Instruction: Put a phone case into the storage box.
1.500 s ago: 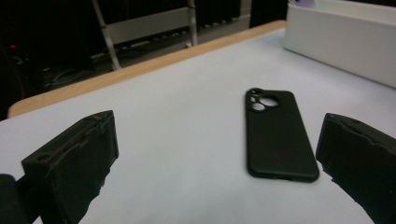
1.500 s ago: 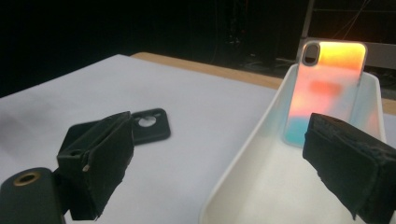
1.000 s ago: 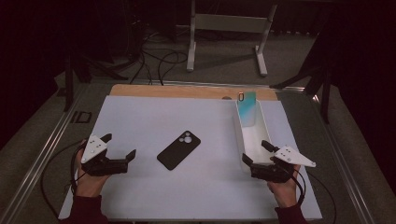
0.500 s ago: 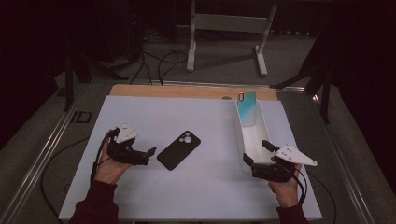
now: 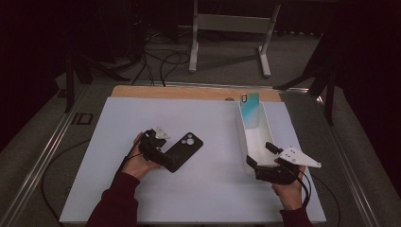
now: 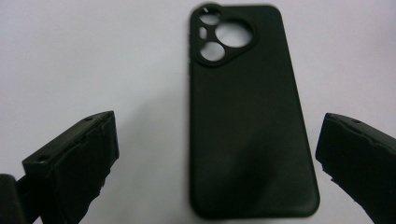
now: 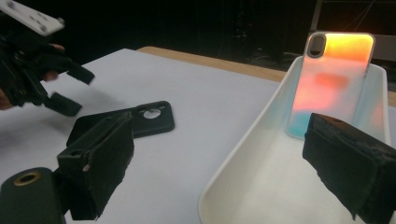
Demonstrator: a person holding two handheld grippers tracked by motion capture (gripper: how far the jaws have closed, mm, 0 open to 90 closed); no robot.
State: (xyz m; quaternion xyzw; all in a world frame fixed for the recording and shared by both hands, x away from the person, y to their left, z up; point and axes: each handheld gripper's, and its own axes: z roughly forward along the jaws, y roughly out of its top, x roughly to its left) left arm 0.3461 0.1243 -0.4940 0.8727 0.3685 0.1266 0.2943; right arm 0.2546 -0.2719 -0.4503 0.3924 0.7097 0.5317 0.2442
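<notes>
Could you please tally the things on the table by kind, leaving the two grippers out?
Phone cases: 2, a black case lying flat and an iridescent case leaning in the tray.
Trays: 1, a white tray.
Total: 3.

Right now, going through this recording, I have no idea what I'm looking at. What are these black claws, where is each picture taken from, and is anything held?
A person works with a hand-held two-jaw gripper in each hand. The high view looks down on the white table; the other views ride on the grippers. The left gripper stands open around a black phone case lying flat, not yet clamped. The right gripper is open at the near end of a white tray, where an iridescent phone case leans against the far wall. Nothing is held.
</notes>
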